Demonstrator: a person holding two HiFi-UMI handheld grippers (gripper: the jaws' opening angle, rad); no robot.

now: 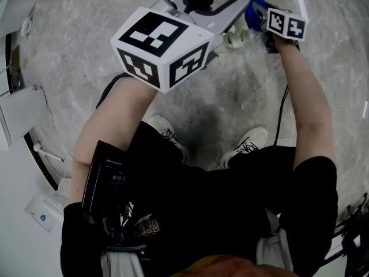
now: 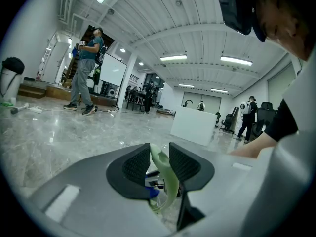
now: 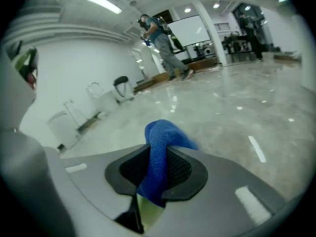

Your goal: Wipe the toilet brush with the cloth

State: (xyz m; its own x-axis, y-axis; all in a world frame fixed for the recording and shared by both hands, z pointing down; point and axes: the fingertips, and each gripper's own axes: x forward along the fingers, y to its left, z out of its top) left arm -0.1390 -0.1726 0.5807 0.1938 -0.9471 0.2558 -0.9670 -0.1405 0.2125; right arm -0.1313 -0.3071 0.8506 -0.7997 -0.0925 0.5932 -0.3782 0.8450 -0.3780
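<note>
Left gripper [image 2: 159, 156] fingers [image 2: 134, 166] clamp the pale green plastic toilet brush handle [image 2: 168, 177]; right gripper [image 3: 158, 157] fingers [image 3: 181, 169] pinch the bunched blue cloth [image 3: 160, 135].

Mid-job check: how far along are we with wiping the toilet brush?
Done: both pickups. The left gripper is shut on the pale green toilet brush, and the right gripper is shut on the blue cloth. In hand: the head view shows the cloth right beside the brush, out in front. Left: the wiping itself. Nothing shows how much of the brush is already wiped.
</note>
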